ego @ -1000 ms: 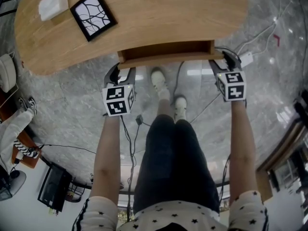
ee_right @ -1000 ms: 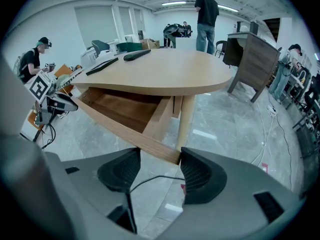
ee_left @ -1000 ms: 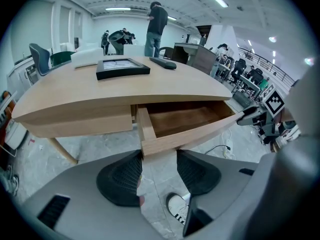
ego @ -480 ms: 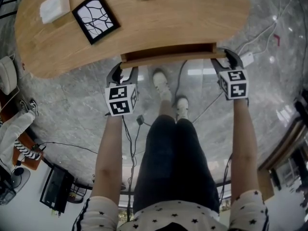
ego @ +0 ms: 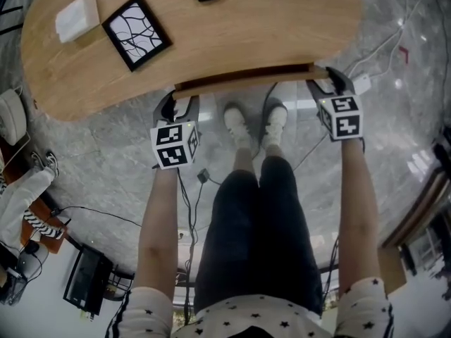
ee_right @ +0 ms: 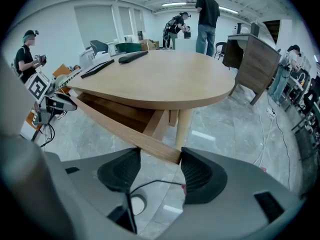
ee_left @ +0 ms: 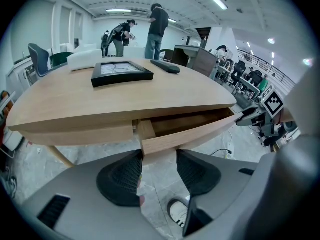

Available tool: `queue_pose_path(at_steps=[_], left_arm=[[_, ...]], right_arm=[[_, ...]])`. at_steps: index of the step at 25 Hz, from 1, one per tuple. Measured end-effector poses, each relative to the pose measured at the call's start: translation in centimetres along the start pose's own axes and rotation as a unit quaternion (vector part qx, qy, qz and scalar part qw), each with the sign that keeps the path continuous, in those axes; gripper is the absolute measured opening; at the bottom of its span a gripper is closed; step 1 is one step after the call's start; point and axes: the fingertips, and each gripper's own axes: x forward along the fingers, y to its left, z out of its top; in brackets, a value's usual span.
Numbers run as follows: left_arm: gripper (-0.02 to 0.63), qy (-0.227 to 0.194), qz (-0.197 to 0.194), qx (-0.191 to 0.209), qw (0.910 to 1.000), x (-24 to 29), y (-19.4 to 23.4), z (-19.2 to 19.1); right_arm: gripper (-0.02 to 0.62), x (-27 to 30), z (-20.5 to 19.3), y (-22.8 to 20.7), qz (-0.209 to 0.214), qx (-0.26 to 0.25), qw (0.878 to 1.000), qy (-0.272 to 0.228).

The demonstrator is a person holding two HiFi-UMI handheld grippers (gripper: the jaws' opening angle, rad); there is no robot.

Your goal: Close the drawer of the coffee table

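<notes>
Two grippers meet the drawer of the pale wood coffee table, which stands a sliver open, its curved front just proud of the tabletop edge. We hold the left gripper at the front's left end and the right gripper at its right end. Each has its jaws apart, with a corner of the front between the tips. Our left forearm and right forearm reach straight ahead, parallel.
</notes>
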Motion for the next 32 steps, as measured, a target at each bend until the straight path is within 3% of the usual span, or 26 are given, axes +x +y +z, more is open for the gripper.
queue_pose_path(at_steps=[32], left_arm=[[0.224, -0.017, 0.028, -0.021, 0.9992, 0.9, 0.5, 2.5]], right_arm=[[0.249, 0.9, 2.6, -1.4, 0.010, -0.008, 1.000, -0.019]])
